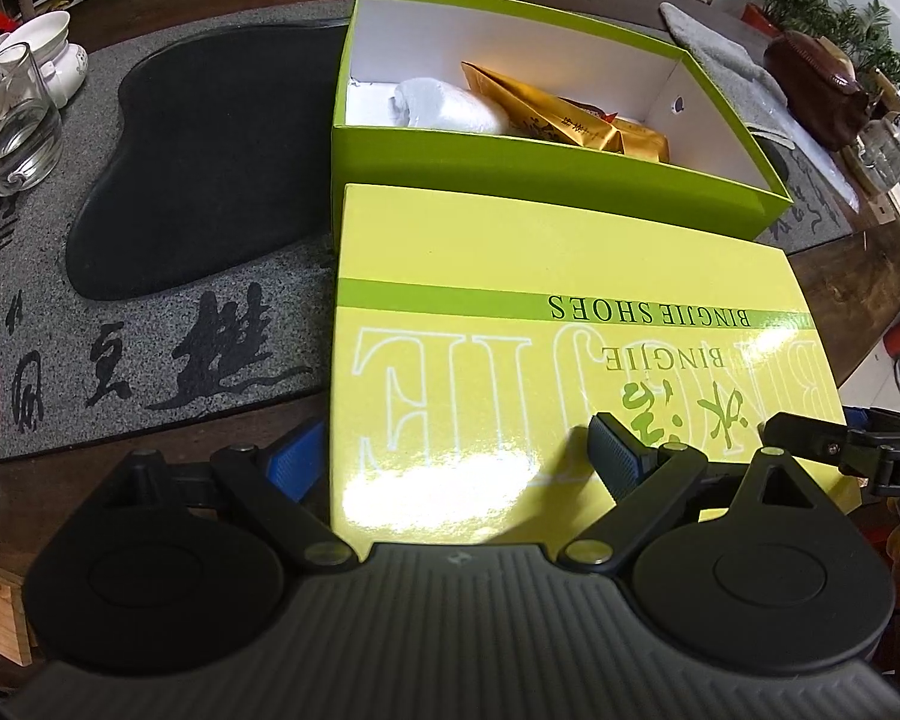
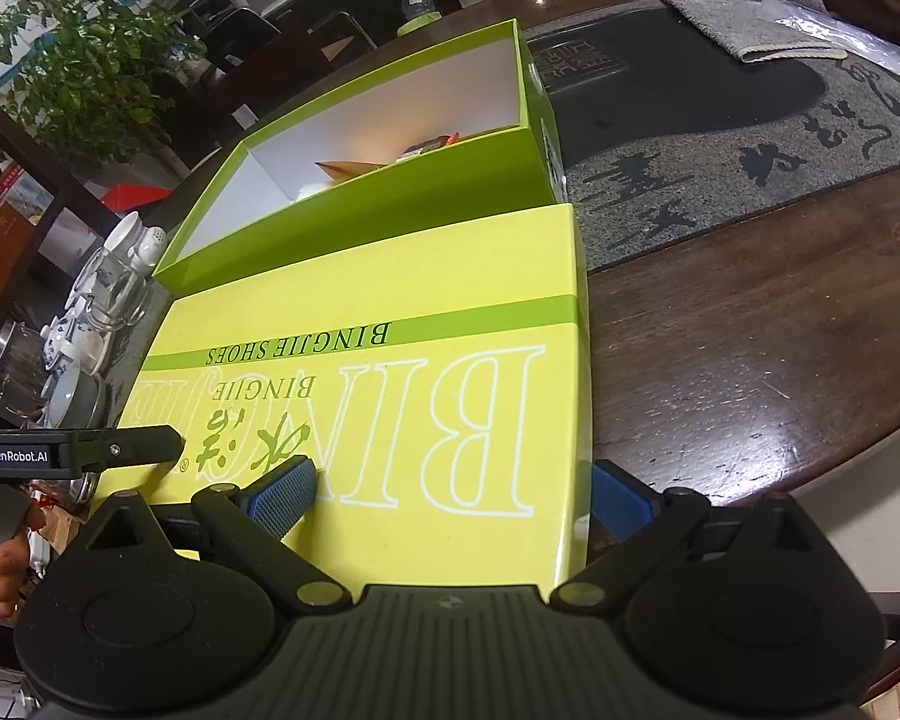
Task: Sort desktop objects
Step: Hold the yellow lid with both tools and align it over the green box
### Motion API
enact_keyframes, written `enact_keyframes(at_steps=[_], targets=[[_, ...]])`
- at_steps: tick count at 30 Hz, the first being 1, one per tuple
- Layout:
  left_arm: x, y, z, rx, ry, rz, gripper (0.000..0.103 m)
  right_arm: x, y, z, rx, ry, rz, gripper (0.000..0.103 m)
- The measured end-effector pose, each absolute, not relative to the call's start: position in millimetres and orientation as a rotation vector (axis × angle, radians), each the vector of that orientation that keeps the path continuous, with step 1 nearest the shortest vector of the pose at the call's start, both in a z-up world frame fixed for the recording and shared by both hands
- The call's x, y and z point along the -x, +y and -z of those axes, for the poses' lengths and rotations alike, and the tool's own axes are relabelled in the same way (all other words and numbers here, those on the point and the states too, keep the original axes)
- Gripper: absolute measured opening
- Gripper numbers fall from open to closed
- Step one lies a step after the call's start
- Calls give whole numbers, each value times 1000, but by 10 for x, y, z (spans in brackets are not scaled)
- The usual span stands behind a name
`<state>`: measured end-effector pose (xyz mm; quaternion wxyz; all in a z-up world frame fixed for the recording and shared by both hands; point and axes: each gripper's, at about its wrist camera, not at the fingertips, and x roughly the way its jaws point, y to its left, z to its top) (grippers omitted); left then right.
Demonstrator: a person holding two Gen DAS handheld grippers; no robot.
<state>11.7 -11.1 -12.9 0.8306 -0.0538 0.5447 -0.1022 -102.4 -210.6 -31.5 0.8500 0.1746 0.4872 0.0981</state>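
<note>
A yellow-green shoebox lid (image 1: 564, 324) printed "BINGJIE SHOES" lies in front of the open green box (image 1: 510, 150), which holds a rolled white towel (image 1: 450, 108) and gold packets (image 1: 564, 117). My left gripper (image 1: 456, 462) is open and straddles the lid's near left corner, one finger over the lid, one outside its left edge. My right gripper (image 2: 450, 498) is open and straddles the lid's (image 2: 390, 396) near right corner the same way. The box (image 2: 390, 204) stands behind. Each view shows the other gripper's tip at the side.
The box rests on a grey stone tea tray (image 1: 180, 192) with black calligraphy on a dark wooden table (image 2: 780, 330). Glass cups and white teaware (image 1: 24, 96) crowd the left. A grey cloth (image 2: 738, 6) and a brown pouch (image 1: 816, 84) lie at the far right.
</note>
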Motion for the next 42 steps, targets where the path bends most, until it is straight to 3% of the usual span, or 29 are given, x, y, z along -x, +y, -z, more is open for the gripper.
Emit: enact_keyframes(at_steps=[42], targets=[[-384,-187,208,143,1294,178,92,699,-2178,274,-337,1106,-215,99]])
